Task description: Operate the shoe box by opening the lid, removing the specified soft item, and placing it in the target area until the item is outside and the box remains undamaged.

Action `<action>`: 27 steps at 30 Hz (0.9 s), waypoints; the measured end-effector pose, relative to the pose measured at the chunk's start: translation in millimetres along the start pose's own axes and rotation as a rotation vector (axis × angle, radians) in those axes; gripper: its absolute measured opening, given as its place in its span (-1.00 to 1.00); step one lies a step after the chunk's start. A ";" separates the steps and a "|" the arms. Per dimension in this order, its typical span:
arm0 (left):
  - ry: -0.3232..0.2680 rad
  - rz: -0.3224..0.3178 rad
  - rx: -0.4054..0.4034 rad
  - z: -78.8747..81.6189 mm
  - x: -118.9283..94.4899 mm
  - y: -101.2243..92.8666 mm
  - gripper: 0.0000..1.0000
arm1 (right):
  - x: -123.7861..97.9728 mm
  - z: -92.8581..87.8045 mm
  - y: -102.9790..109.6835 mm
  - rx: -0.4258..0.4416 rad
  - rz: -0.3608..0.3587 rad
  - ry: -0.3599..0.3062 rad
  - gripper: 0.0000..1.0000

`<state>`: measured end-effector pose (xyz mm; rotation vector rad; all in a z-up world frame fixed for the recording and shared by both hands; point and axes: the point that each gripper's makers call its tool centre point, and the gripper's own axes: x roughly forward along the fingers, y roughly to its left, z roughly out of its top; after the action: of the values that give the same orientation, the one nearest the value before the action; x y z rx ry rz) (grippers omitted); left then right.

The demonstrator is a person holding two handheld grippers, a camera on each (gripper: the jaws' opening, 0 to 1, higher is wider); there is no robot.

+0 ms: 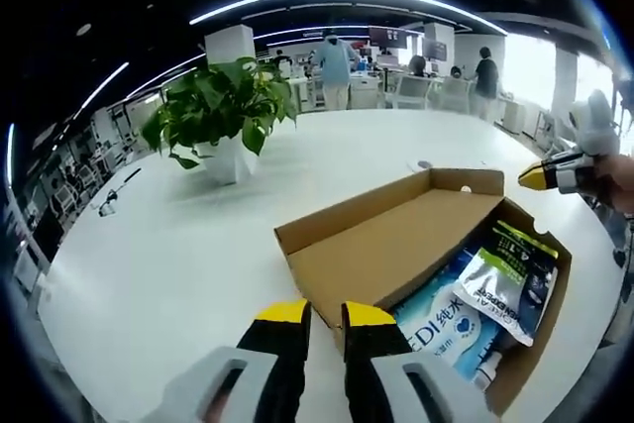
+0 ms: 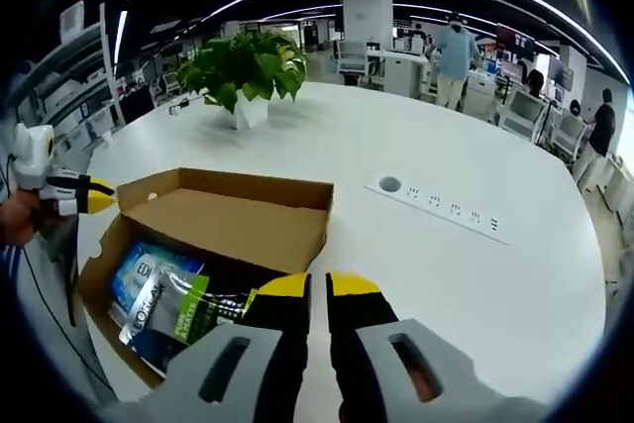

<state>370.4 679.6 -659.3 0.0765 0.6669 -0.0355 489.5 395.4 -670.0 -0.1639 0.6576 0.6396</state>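
Socket strip (image 2: 444,208) beyond open box (image 2: 230,213)

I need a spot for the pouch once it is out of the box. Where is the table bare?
The white table is bare between the shoe box and the power strip, and between the box and the potted plant. Inside the box it is crowded with the green pouch and blue pack.

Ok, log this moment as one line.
box: open, lid up | packs: inside | left gripper: shut, empty | right gripper: shut, empty
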 end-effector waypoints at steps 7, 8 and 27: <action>-0.027 -0.007 0.009 5.8 -11.5 -9.2 -0.76 | -18.2 -3.5 2.4 -0.003 0.004 -0.013 -0.86; -0.031 -0.009 0.010 7.1 -12.6 -10.8 -0.76 | -20.0 -3.8 1.9 -0.002 0.004 -0.016 -0.85; -0.022 -0.083 -0.011 -7.5 -26.1 -58.4 -0.70 | -54.2 -26.5 8.3 -0.016 0.019 -0.025 -0.74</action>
<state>342.0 622.3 -652.5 0.0373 0.6481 -0.1121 437.8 365.9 -657.1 -0.1643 0.6306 0.6647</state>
